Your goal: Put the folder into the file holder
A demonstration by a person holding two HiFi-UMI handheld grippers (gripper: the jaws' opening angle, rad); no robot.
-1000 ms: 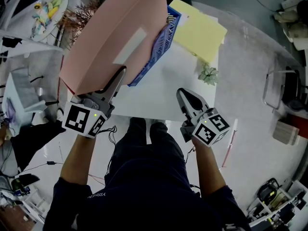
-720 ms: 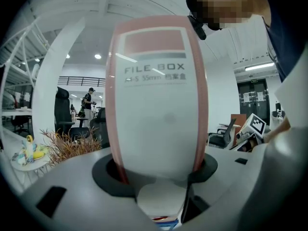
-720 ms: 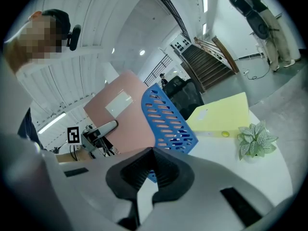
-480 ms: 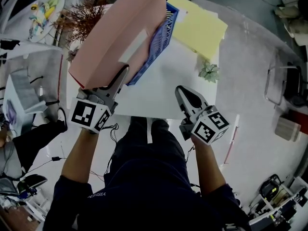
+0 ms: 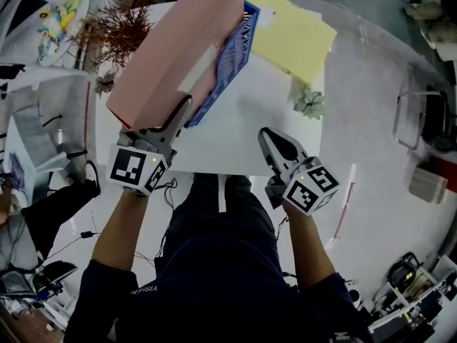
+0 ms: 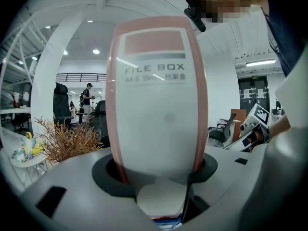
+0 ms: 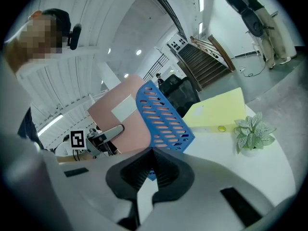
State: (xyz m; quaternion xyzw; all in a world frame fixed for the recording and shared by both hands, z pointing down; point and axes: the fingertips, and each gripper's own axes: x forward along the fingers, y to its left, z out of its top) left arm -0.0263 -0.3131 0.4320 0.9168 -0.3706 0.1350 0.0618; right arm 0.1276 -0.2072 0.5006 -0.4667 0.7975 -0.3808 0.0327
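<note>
Folder (image 6: pixel 156 105) first: its pale, labelled spine sits clamped between the left gripper's (image 5: pixel 182 111) jaws, which are spread wide to take its thickness. The right gripper (image 5: pixel 273 143) hangs over the near edge of the white table (image 5: pixel 235 138) with its jaws together on nothing.

The folder leans tilted against the blue file holder (image 5: pixel 230 68); I can't tell whether its far end is inside yet. As I see it, the risk is a corner catching on the holder's rim and pushing the light holder along the smooth tabletop, since nothing steadies it.

The folder is stiff pink board, boxy, with a white label. The holder is slotted plastic lattice. Beyond lie a flat yellow folder (image 5: pixel 294 34) and a small potted plant (image 5: pixel 309 106).
</note>
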